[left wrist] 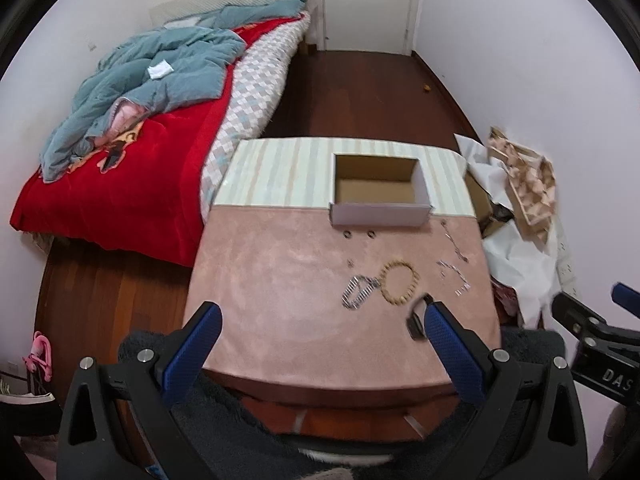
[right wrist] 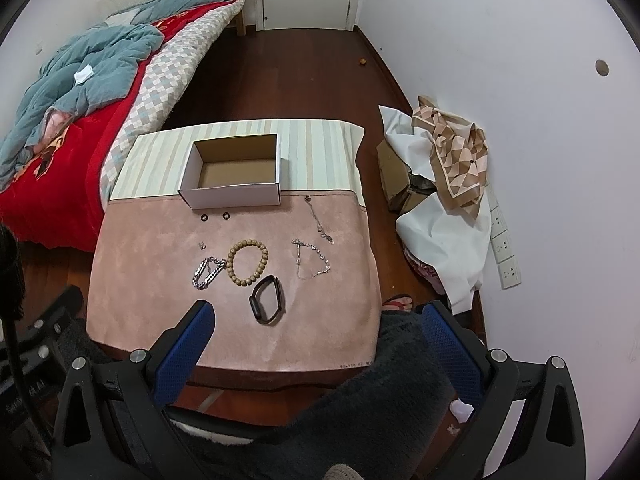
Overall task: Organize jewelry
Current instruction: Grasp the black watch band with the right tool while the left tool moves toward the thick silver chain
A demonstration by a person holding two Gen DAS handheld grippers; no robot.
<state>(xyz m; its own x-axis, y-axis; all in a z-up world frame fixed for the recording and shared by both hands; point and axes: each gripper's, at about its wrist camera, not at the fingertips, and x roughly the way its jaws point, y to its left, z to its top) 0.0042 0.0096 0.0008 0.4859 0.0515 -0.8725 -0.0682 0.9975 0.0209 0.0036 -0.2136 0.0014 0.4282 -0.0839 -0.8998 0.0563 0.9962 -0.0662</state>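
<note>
Your left gripper (left wrist: 320, 320) and right gripper (right wrist: 316, 320) both had fingers spread wide, holding nothing, over the pink suede mat (right wrist: 160, 280). On it lay a black wristband (right wrist: 267, 299), a wooden bead bracelet (right wrist: 247, 261), a silver chain-link bracelet (right wrist: 207, 272) and thin silver chains (right wrist: 312, 262), near the open white cardboard box (right wrist: 232, 196).

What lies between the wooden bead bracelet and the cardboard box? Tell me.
Two small dark rings lie just in front of the cardboard box; otherwise bare pink mat up from the wooden bead bracelet. Clearest in the right wrist view.
</note>
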